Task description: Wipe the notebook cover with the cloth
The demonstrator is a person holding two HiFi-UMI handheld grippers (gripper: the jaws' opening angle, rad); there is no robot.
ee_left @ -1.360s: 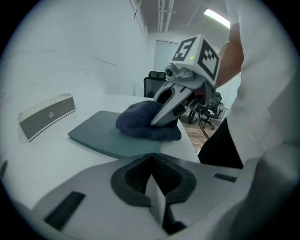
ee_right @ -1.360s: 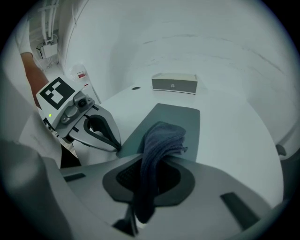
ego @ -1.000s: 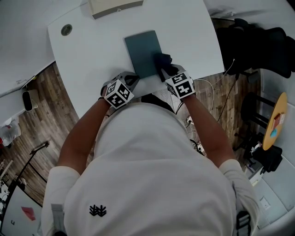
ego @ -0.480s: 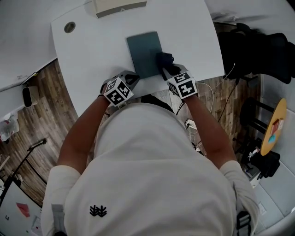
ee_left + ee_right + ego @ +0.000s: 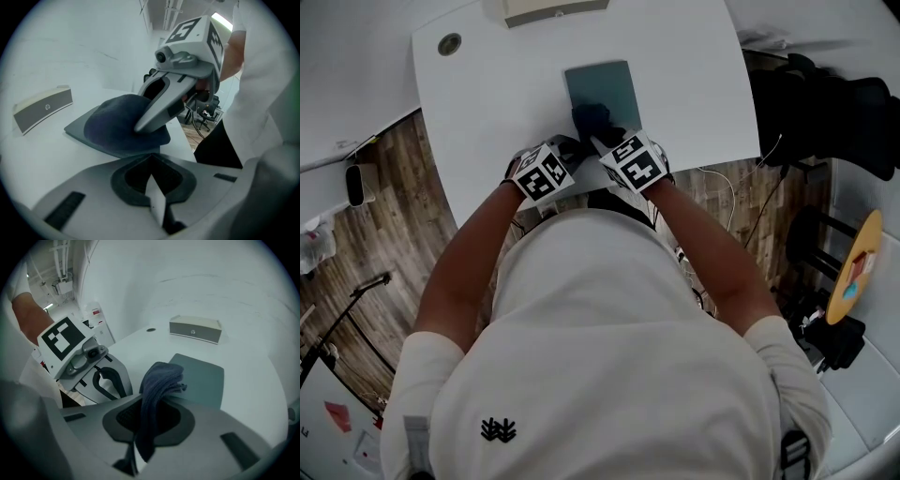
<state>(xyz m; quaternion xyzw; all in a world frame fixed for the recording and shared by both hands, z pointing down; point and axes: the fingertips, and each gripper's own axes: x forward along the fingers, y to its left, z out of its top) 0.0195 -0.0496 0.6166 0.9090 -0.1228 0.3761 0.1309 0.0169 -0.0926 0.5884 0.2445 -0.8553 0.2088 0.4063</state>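
clamping the cloth (image 5: 159, 380), right claw (image 5: 602, 142) meets the notebook (image 5: 609, 84) edge; left claw (image 5: 571, 147) clenched empty.

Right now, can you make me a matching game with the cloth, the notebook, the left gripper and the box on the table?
Things:
1. cloth
2. notebook
3. left gripper
4. beige box

Where or how:
A. jaws shut, nothing in them
B. at the far edge of the white table
C. pinched in the right gripper
D. lying flat, partly under the cloth

Pairs: 1-C, 2-D, 3-A, 4-B
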